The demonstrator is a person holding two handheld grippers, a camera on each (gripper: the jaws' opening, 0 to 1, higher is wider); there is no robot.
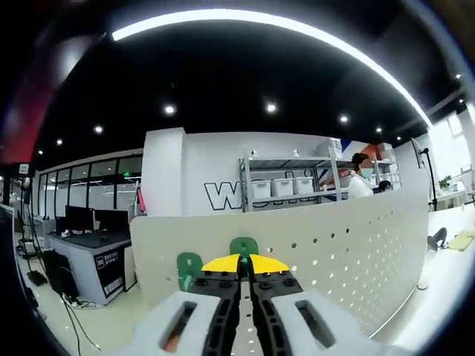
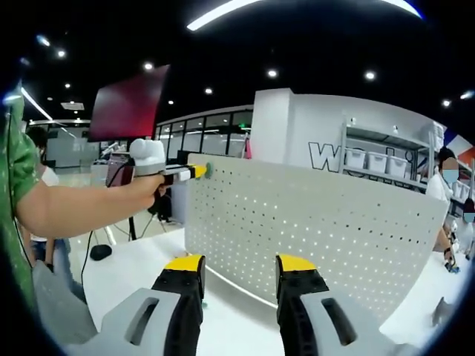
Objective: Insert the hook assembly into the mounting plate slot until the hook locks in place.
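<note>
Left gripper view: left gripper (image 1: 245, 265) has its yellow-tipped jaws pressed together, nothing visibly between them. Tips sit right at the top edge of a white perforated mounting plate (image 1: 349, 245) standing upright. Two green hooks (image 1: 243, 246) poke up over that edge just beyond the tips, one directly ahead, the other (image 1: 188, 268) just to the left; cannot tell if the jaws touch either. White tabletop (image 1: 453, 274) runs off to the right of the jaws. Beyond the plate: white wall with large lettering, metal shelving with white bins (image 1: 282, 185), desks with monitors (image 1: 93, 220) at left, black ceiling with spot lights and a long light strip.

Right gripper view: right gripper (image 2: 240, 263) jaws stand wide apart, empty, pointing at the plate's face across the white tabletop (image 2: 141, 274). Left of the jaws, a person's hand (image 2: 145, 191) holds the left gripper at the plate's upper corner. People stand at far right.
</note>
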